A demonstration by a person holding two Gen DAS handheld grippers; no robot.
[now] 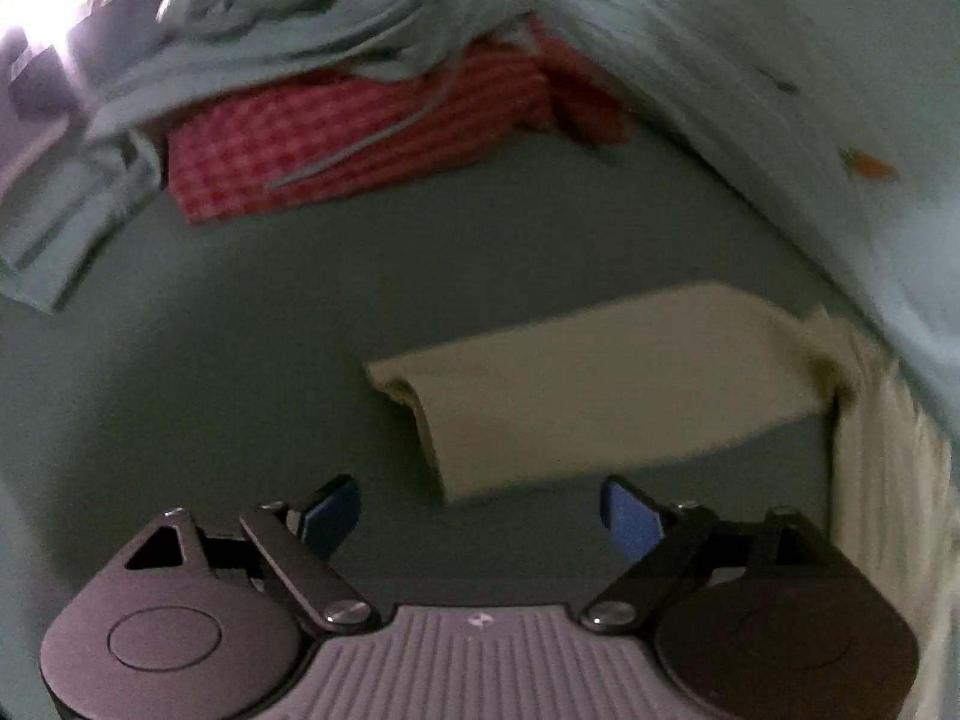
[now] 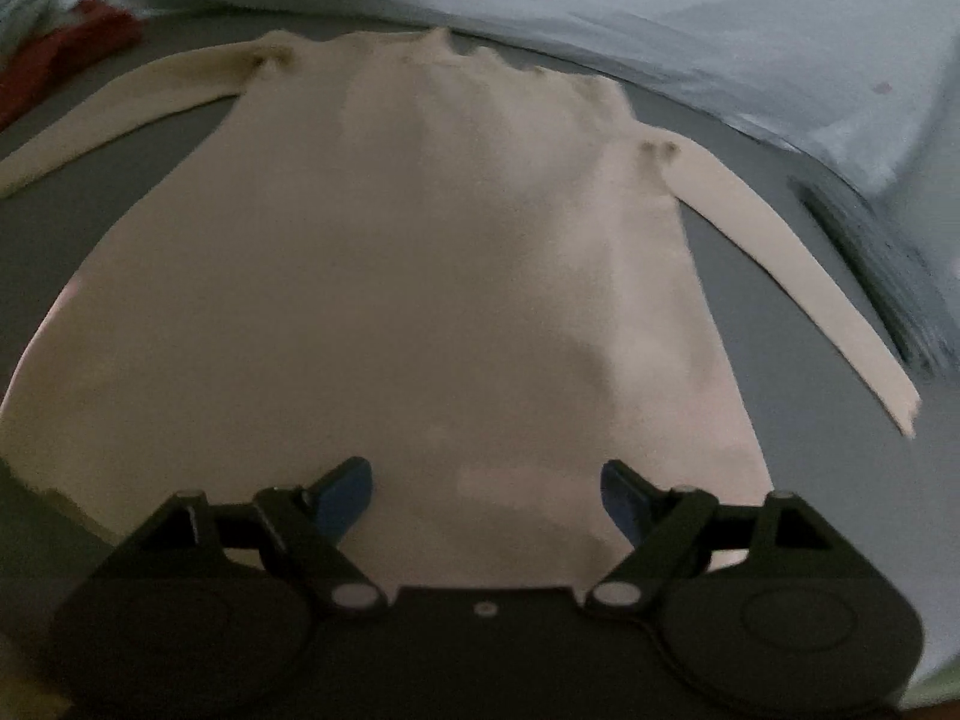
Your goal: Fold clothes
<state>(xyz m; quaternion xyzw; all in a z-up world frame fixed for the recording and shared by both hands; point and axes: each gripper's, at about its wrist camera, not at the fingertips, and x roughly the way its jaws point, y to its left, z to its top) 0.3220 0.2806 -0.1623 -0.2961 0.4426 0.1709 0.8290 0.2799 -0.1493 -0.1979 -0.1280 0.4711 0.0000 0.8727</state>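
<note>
Lying flat, cream sweater (image 2: pixel 420 252); left gripper (image 1: pixel 480 516) and right gripper (image 2: pixel 486 498) spread

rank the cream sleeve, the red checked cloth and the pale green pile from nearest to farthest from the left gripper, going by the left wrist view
From the left gripper, jaws open:
1. Cream sleeve, just ahead, slightly right, flat on the grey surface.
2. Red checked cloth, farther ahead, left of centre.
3. Pale green pile, farthest, lying on the red cloth's far edge.
</note>
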